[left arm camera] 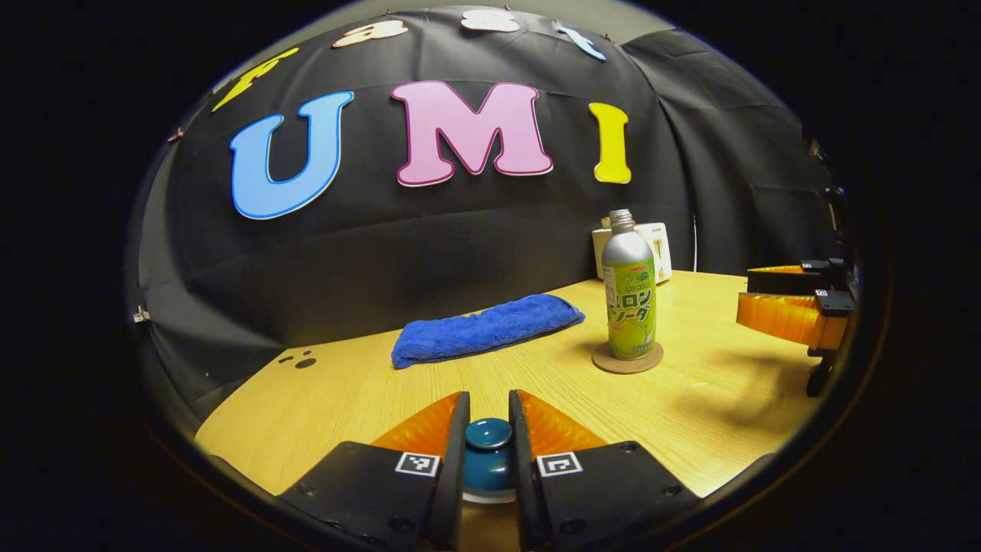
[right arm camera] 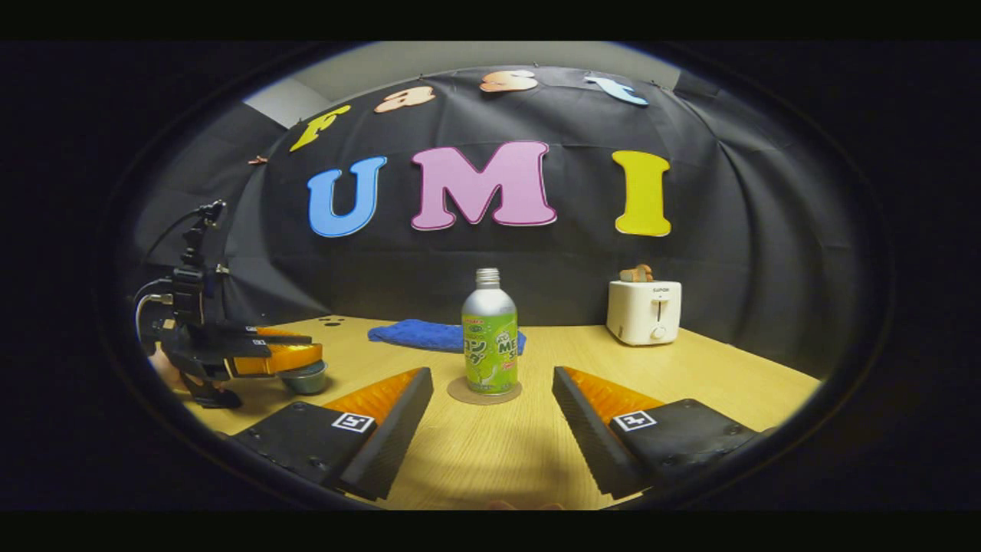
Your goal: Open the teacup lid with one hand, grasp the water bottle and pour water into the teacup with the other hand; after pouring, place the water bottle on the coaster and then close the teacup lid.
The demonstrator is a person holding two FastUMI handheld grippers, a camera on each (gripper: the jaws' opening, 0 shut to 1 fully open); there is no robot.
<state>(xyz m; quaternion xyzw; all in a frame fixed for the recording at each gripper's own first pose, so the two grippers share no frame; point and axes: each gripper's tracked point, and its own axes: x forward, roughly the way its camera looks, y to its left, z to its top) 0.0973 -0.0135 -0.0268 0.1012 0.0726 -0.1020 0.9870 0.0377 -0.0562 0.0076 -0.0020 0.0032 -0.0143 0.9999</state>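
Note:
In the left gripper view, my left gripper [left arm camera: 488,414] is shut on the dark teal teacup lid [left arm camera: 488,460], its fingers pressing either side of the lid below the round knob. The right gripper view shows that gripper [right arm camera: 313,360] low over the teacup [right arm camera: 306,380] at the table's left. The silver water bottle [right arm camera: 489,337] with a green label stands upright and uncapped on the round coaster [right arm camera: 484,396]. My right gripper [right arm camera: 490,377] is open just short of the bottle, with nothing between its fingers. From the left gripper view, the bottle [left arm camera: 628,299] and coaster [left arm camera: 627,359] are ahead and to the right, and the right gripper [left arm camera: 745,293] hovers beyond them.
A folded blue towel [left arm camera: 487,328] lies at the back of the wooden table [left arm camera: 713,414], also seen behind the bottle [right arm camera: 418,335]. A white toaster [right arm camera: 644,310] stands at the back right, near the black cloth wall.

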